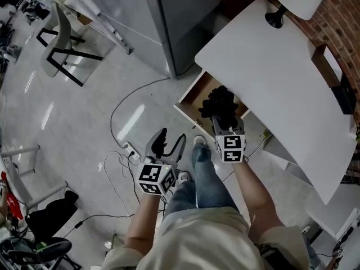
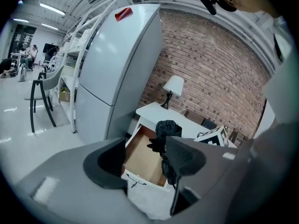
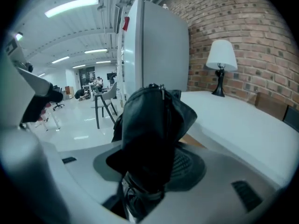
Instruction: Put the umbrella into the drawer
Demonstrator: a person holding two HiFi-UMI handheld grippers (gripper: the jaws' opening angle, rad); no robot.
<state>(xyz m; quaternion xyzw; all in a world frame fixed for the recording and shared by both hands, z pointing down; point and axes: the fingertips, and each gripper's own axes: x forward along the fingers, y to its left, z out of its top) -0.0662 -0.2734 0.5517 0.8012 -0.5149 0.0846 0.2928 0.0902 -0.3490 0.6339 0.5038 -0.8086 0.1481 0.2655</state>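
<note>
Umbrella (image 3: pixel 152 120) tight between right gripper's (image 3: pixel 149 166) parted jaws

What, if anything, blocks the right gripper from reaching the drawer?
Likely nothing: the drawer is open under the table, the right gripper holds the umbrella over its opening, and the left gripper is off to the side.

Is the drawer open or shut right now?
Open. The drawer is pulled out from under the white desk, wooden bottom showing; the right hand-held gripper holds the umbrella near it.
</note>
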